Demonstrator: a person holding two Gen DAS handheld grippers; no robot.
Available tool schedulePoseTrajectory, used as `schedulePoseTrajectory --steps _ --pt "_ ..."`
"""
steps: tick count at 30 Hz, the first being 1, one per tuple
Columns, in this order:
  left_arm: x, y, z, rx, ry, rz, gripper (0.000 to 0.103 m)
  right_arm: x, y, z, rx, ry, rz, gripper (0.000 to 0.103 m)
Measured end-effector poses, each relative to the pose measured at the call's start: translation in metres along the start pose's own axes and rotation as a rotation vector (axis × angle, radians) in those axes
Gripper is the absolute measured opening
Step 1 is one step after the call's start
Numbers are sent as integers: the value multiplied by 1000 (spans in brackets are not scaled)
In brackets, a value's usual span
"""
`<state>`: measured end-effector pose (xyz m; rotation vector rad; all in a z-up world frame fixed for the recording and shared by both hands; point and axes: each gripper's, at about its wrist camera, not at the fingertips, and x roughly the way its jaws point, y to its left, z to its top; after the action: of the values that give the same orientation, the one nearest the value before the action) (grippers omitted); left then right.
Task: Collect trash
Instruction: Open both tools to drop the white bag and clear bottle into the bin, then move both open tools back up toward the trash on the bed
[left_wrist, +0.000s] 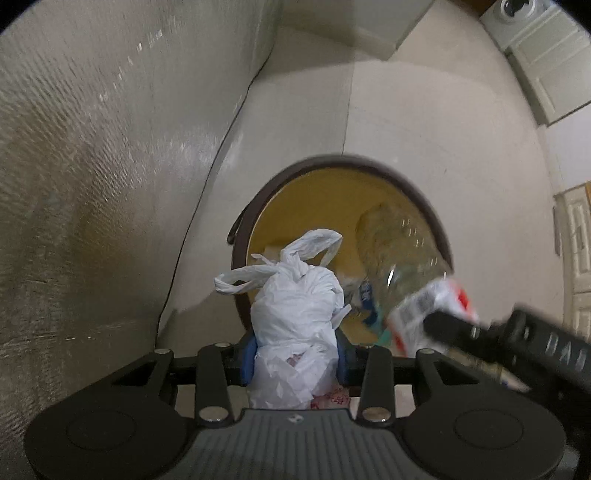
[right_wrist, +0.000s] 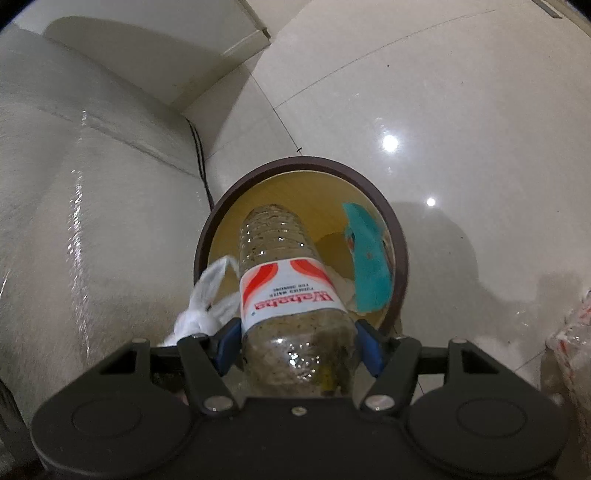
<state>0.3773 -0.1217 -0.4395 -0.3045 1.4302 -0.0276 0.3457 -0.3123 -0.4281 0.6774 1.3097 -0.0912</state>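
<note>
Bottle in right tool — base toward bin.

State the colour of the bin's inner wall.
Mustard yellow inner wall, below a dark brown rim; clearest in the right wrist view.

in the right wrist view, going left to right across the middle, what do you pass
bubble-wrapped bulk → black cable → white tied bag → plastic bottle held in the right gripper → teal wrapper inside the bin → glossy tiled floor
</note>
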Motion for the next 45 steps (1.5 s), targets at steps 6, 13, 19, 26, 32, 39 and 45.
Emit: schedulePoseTrajectory --steps 6,13,19,26,32,39,45 --pt "8 2 3 6 25 -15 41 37 2 14 -26 86 -80 66" --pt "9 -1 3 29 47 13 41 56 -1 21 -7 101 -105 67" --pt "18 -5 2 68 62 40 42 56 -3 25 6 42 -43 68" --pt "12 -9 4 90 11 13 70 49 -4 23 23 -16 11 87" --pt "18 -13 7 101 61 33 70 47 1 22 -27 7 -40 87" --pt "22 -15 3 121 71 42 70 46 0 25 -118 38 -108 87" --pt "22 -16 5 154 62 66 70 34 -3 23 -181 56 -114 87"
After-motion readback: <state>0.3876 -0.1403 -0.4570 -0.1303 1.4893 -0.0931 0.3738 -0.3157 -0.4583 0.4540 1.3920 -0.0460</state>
